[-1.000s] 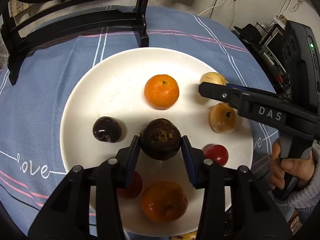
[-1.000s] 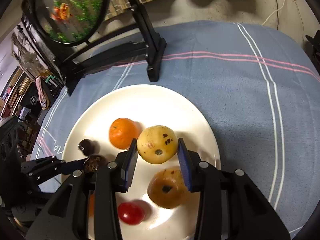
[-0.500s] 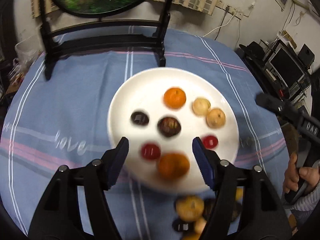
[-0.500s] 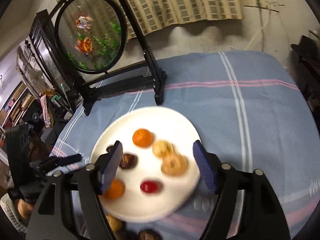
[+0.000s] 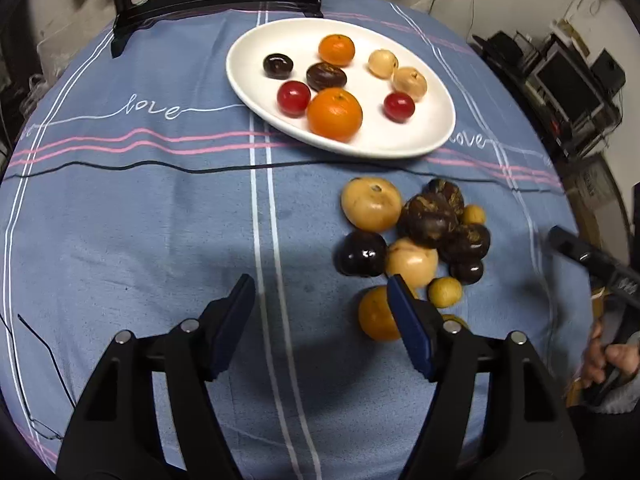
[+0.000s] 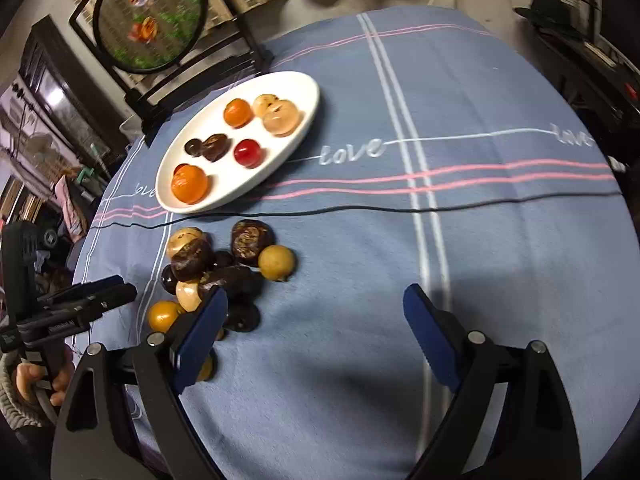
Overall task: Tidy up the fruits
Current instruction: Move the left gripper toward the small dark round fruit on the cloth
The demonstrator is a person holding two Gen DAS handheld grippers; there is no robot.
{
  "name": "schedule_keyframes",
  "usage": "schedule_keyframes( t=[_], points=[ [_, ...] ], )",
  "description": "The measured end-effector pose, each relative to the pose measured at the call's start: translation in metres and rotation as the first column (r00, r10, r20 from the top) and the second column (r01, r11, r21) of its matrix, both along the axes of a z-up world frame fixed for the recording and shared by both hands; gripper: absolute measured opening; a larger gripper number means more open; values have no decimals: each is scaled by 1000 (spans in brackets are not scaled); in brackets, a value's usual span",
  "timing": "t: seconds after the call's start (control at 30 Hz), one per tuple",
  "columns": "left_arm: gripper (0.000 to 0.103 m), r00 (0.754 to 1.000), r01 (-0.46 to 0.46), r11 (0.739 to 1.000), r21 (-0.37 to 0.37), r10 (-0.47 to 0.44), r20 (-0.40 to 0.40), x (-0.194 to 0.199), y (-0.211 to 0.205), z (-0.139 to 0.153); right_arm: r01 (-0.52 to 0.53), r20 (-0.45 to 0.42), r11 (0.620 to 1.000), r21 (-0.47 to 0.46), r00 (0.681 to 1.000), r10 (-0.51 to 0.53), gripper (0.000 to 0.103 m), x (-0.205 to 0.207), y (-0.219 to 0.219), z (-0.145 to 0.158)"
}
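A white plate (image 5: 424, 132) (image 6: 280, 148) at the far side of the blue cloth holds two oranges, two red fruits, two dark fruits and two tan ones. Nearer, a loose pile of fruits (image 5: 416, 236) (image 6: 216, 268), dark, tan and orange, lies on the cloth. My left gripper (image 5: 320, 284) hangs over bare cloth just left of the pile, jaws opening with nothing between them; its right finger overlaps an orange fruit (image 5: 374, 316). My right gripper (image 6: 316, 296) hovers right of the pile, jaws opening wide and empty.
A thin black cable (image 5: 160, 168) (image 6: 440, 208) crosses the cloth between plate and pile. A round picture on a black stand (image 6: 150, 20) rises behind the plate. Electronics (image 5: 560, 76) crowd the right side beyond the table edge. A person's hand (image 6: 32, 380) grips each handle.
The left gripper let go of a dark fruit and the right one a tan fruit, both left on the plate. Both opened and pulled back toward the near side, bringing the loose pile into view.
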State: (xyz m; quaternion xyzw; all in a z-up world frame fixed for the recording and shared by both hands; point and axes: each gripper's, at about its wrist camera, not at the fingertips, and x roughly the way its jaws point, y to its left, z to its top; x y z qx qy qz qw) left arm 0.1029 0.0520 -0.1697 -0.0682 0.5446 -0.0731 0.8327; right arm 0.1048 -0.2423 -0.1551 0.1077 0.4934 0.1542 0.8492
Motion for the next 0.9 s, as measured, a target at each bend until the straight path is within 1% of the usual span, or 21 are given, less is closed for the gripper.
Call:
schedule_keyframes(
  t=[0.03, 0.1, 0.27, 0.5, 0.57, 0.7, 0.77, 0.8, 0.87, 0.9],
  points=[
    [75, 1000, 2, 1000, 8, -2, 1, 1, -1, -1, 10, 10, 1000, 5, 1000, -10, 90, -2, -2, 3],
    [76, 1000, 10, 1000, 17, -10, 8, 2, -3, -3, 10, 33, 1000, 0, 999, -10, 90, -7, -2, 10],
    [76, 999, 38, 999, 38, -38, 5, 10, -11, -9, -6, 50, 1000, -26, 999, 7, 91, -15, 0, 16],
    [76, 998, 57, 998, 30, -57, 11, 18, -16, -11, 24, 37, 999, -43, 999, -23, 91, -19, -6, 15],
    [77, 998, 58, 998, 37, -59, 12, 22, -18, -13, 32, 37, 999, -44, 999, -30, 91, -20, -8, 15],
    [78, 999, 44, 997, 67, -44, 9, 29, -17, -18, 33, 29, 998, -51, 999, -31, 91, -20, -7, 14],
    [83, 999, 36, 997, 69, -37, 13, 29, -13, -19, 29, 28, 998, -53, 999, -28, 91, -19, -6, 15],
    [84, 999, 27, 997, 77, -29, 18, 27, -10, -18, 27, 28, 998, -54, 999, -25, 91, -19, -5, 15],
    [85, 999, 6, 995, 98, -9, 33, 22, 0, -14, 19, 32, 998, -55, 999, -17, 91, -18, -2, 16],
    [85, 999, -22, 992, 126, 16, 43, 17, 10, -11, 14, 35, 998, -56, 999, -12, 91, -18, -1, 17]
  ],
)
